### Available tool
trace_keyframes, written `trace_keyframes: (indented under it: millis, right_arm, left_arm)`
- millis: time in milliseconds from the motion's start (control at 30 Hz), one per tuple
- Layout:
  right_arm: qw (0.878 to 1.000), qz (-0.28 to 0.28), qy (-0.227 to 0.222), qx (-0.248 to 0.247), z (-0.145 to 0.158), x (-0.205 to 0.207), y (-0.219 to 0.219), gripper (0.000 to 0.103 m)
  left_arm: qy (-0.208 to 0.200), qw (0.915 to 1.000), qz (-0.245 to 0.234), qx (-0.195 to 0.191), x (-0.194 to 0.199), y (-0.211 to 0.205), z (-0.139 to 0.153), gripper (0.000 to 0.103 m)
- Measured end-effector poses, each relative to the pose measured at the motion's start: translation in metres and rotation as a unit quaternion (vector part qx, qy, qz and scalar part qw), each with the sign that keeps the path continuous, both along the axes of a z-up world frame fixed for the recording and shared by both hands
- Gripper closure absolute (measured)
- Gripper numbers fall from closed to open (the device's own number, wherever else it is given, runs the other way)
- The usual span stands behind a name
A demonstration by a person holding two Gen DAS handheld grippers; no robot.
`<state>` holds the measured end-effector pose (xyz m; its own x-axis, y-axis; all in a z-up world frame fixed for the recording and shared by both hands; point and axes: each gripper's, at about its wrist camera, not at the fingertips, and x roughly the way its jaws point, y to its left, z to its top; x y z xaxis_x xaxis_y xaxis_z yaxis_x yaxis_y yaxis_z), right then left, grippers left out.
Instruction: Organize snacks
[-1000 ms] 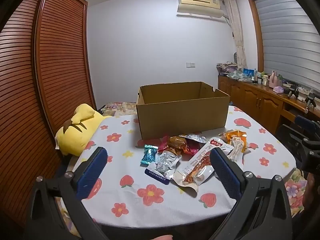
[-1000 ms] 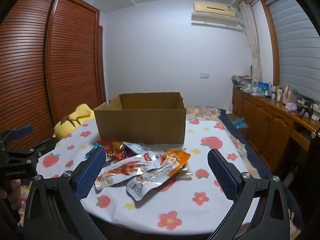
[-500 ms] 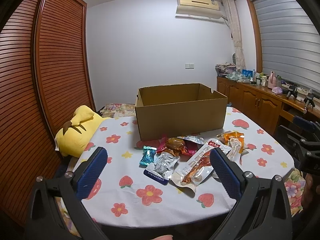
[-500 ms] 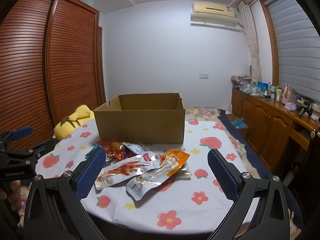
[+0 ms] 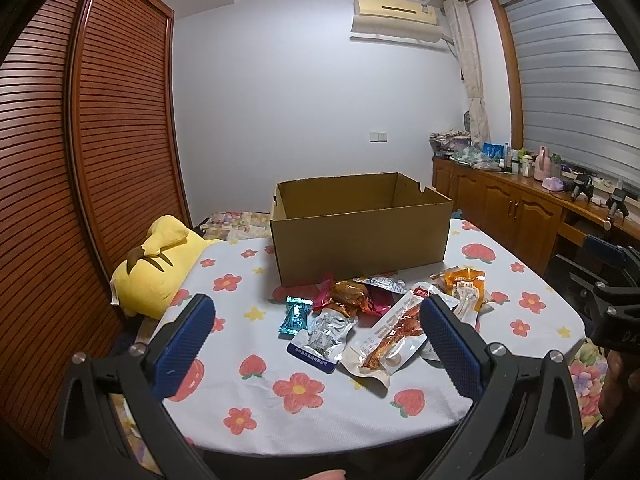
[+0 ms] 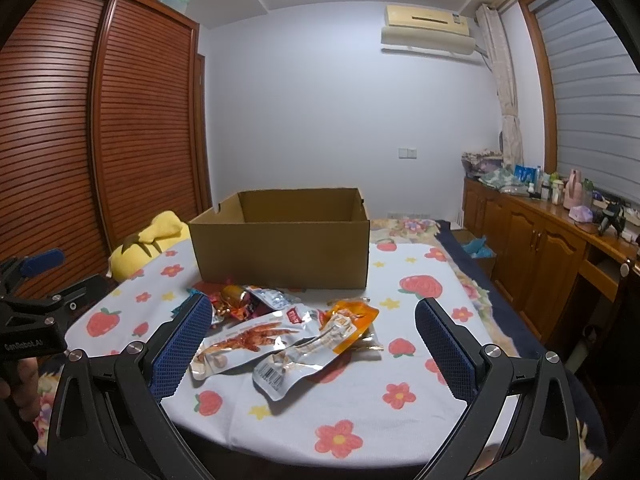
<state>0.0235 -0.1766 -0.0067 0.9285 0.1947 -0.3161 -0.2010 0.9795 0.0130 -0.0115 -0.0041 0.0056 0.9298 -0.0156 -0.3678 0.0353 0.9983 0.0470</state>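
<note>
setup: snacks heaped on a table (image 5: pixel 280 428) with a flowery cloth, open cardboard box (image 5: pixel 360 240) right behind the pile, looks empty as far as I can see, though the floor of it is hidden by the near wall.

left gripper (image 5: pixel 316 344): fingers spread wide, holding nothing, hovering short of the pile. Between them sit the silver pouch with the blue edge (image 5: pixel 326 334) and the small teal candy wrapper (image 5: pixel 295 316); the long clear chicken-feet pack (image 5: pixel 394 334) runs under the right-hand finger.

right gripper (image 6: pixel 314 342): fingers also spread, nothing held. The same chicken-feet pack (image 6: pixel 244 342) lies just past its left-hand finger, with the barcode pouch (image 6: pixel 296 364) and the orange packet (image 6: pixel 352 320) between the fingers, overlapping each other.

step in hand: I'd say nothing's packed yet, this is the first reach.

how I'd do it: pick a piece off the outside of the heap first, like the teal candy or the silver pouch, since they lie apart from the tangle. The flat foil packs are slippery, so pinch an edge or a puffy bit, not the flat face.

watch out: the overlapped packs on the right will probably drag each other, so lift slowly.

drop: carry clear over the box's near wall before letting go.
</note>
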Motion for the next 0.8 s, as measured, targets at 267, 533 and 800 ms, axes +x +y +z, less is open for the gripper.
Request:
trace_keyframes:
  millis: [267,533,800]
  right_arm:
    - [1.000,-0.001,-0.003,-0.001,0.0033,-0.0025,0.0010,0.000]
    - [1.000,-0.002,-0.003,-0.001,0.0044,-0.0032,0.0005,0.000]
    - [1.000,-0.003,-0.007,-0.001,0.0072,-0.0057,0.0004,0.000]
  left_arm:
    - [0.000,1.0000,0.000,0.000,-0.0004,-0.0001,0.0004,0.000]
    - [-0.001,1.0000,0.000,0.000,-0.0007,-0.0003,0.0001,0.000]
    - [-0.002,1.0000,-0.002,0.001,-0.0040,-0.0010,0.0068,0.000]
